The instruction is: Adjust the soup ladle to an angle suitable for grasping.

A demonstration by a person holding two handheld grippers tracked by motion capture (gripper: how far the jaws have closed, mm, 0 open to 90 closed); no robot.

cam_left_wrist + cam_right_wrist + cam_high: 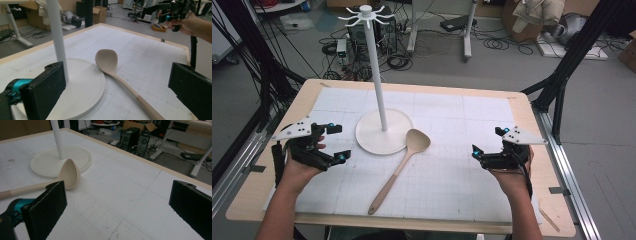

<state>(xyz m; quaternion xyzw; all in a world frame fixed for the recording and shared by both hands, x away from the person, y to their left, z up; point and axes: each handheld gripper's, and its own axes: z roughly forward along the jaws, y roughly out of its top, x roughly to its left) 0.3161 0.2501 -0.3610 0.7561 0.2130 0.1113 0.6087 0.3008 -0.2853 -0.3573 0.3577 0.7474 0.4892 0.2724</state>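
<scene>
A wooden spoon [399, 167] lies on the white gridded mat, its bowl [417, 140] leaning against the round base [377, 136] of a white hook stand [377, 85]; the handle runs toward the near edge. My left gripper [338, 142] hovers open at the left of the base, nothing between its jaws. My right gripper [488, 141] is open at the right side of the mat, well away from the spoon. The left gripper view shows the spoon [110, 63] and the stand's pole [57, 37] ahead. The right gripper view has the spoon's bowl [70, 173] beside the base [55, 161].
The table's wooden rim [412, 222] frames the mat. Black frame struts [572, 55] stand at the far right and left. Cables, computer cases and boxes lie on the floor beyond the table.
</scene>
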